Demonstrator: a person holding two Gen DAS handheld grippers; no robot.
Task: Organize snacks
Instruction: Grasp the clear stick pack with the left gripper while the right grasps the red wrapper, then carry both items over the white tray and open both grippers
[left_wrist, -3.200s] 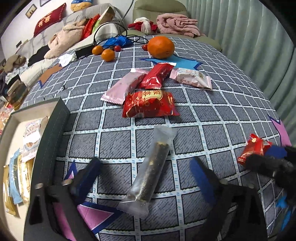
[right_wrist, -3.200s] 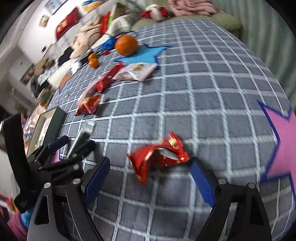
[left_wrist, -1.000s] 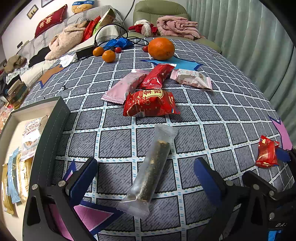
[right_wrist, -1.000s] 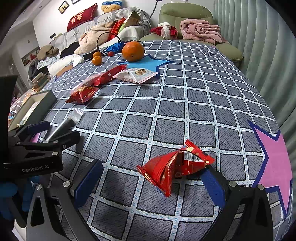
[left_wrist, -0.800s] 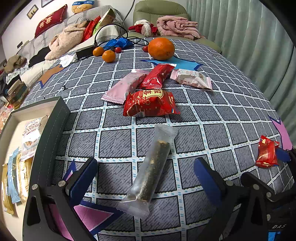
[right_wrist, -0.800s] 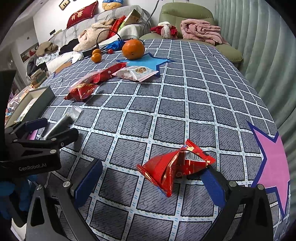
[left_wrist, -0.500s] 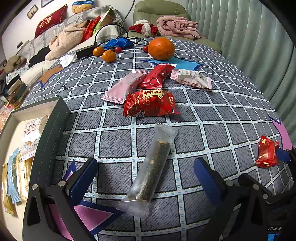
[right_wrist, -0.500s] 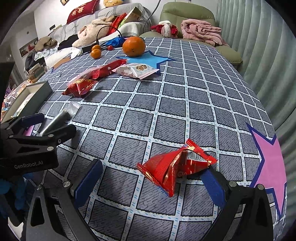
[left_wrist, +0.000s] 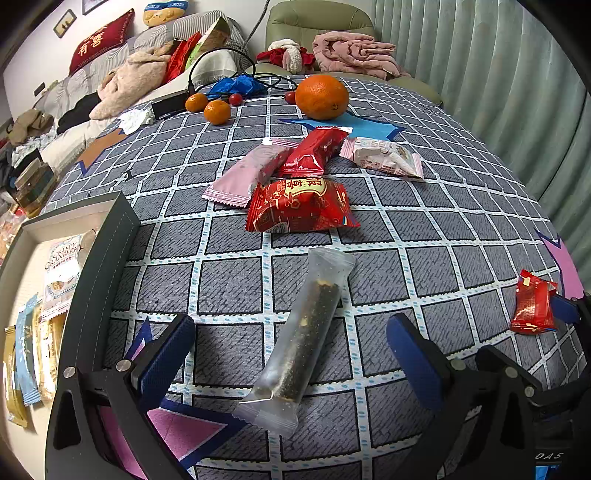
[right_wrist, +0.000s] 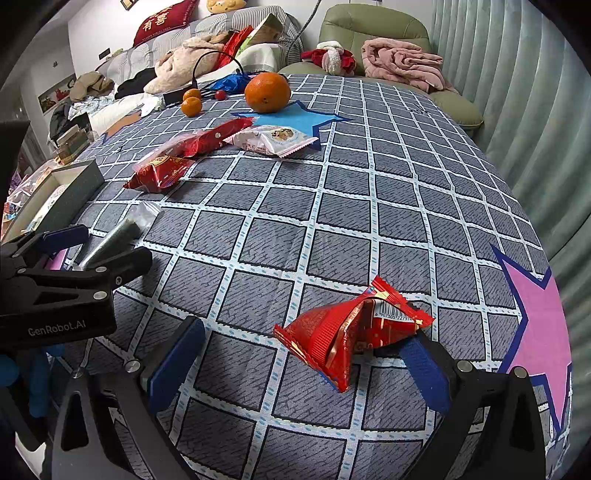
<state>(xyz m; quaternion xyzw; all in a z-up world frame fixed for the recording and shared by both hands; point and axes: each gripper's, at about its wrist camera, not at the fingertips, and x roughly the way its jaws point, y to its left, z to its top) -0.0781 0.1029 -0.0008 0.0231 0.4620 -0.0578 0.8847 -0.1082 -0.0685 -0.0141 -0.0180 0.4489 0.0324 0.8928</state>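
A clear-wrapped dark snack bar lies on the checked cloth between the wide-apart fingers of my open left gripper. My right gripper is open too, and a crumpled red packet rests on the cloth against its right finger. The same red packet shows at the right edge of the left wrist view. Further back lie a big red packet, a pink packet, a slim red packet and a white-pink packet. A dark box at left holds several snacks.
A large orange, small tangerines, a blue bag and cables lie at the table's far end. Beyond are a cluttered sofa and a green armchair. A curtain hangs along the right. The left gripper's body sits low left in the right wrist view.
Over three seconds the right gripper swung to face the table squarely, and the red packet now leans on its right finger. The left gripper has held still around the bar in the last second.
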